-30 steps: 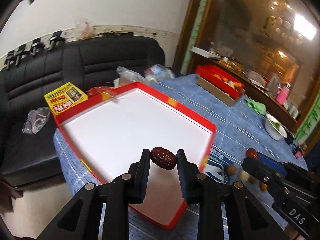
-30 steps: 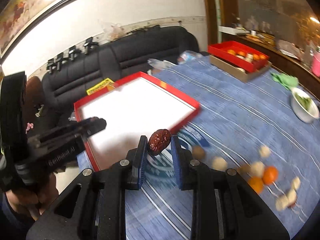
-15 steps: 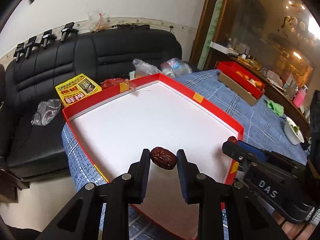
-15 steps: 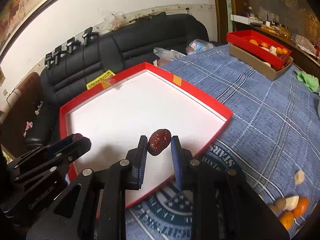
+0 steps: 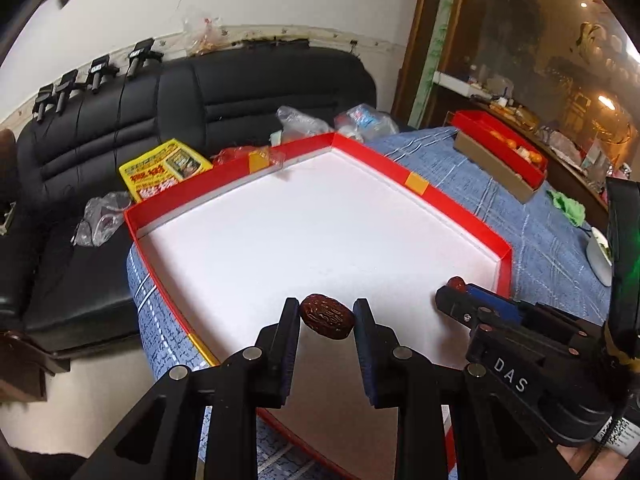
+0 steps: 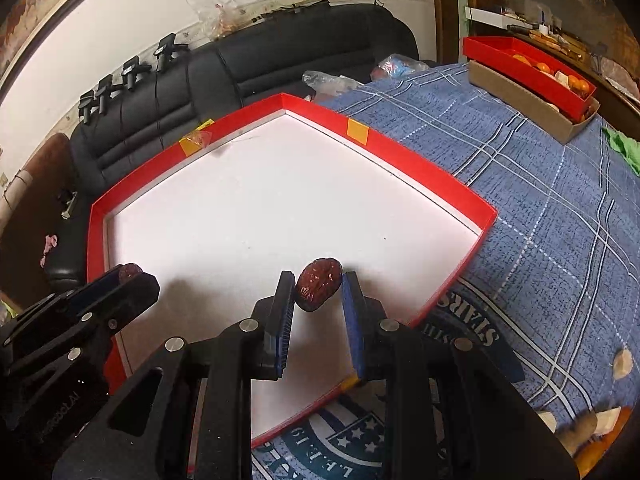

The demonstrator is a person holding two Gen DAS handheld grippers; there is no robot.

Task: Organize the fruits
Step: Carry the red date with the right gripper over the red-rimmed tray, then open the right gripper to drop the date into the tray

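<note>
My left gripper [image 5: 326,316] is shut on a wrinkled dark red date [image 5: 328,317] and holds it above the near part of a wide red tray [image 5: 380,160] with a white floor. My right gripper [image 6: 318,288] is shut on a second red date [image 6: 319,285] over the same tray [image 6: 400,156], near its right side. The right gripper also shows at the right in the left wrist view [image 5: 456,292], its date at the tips. The left gripper shows at the left in the right wrist view [image 6: 128,276].
The tray lies on a blue plaid tablecloth [image 6: 540,200]. Loose fruits [image 6: 600,424] lie at the near right. A red box of oranges on a brown carton [image 6: 532,68] stands at the back right, a white bowl [image 5: 598,256] to the right. A black sofa [image 5: 200,112] stands behind.
Both grippers have moved left from over the cloth to above the tray, each keeping its date. The loose fruits have slid toward the right edge of the right wrist view.
</note>
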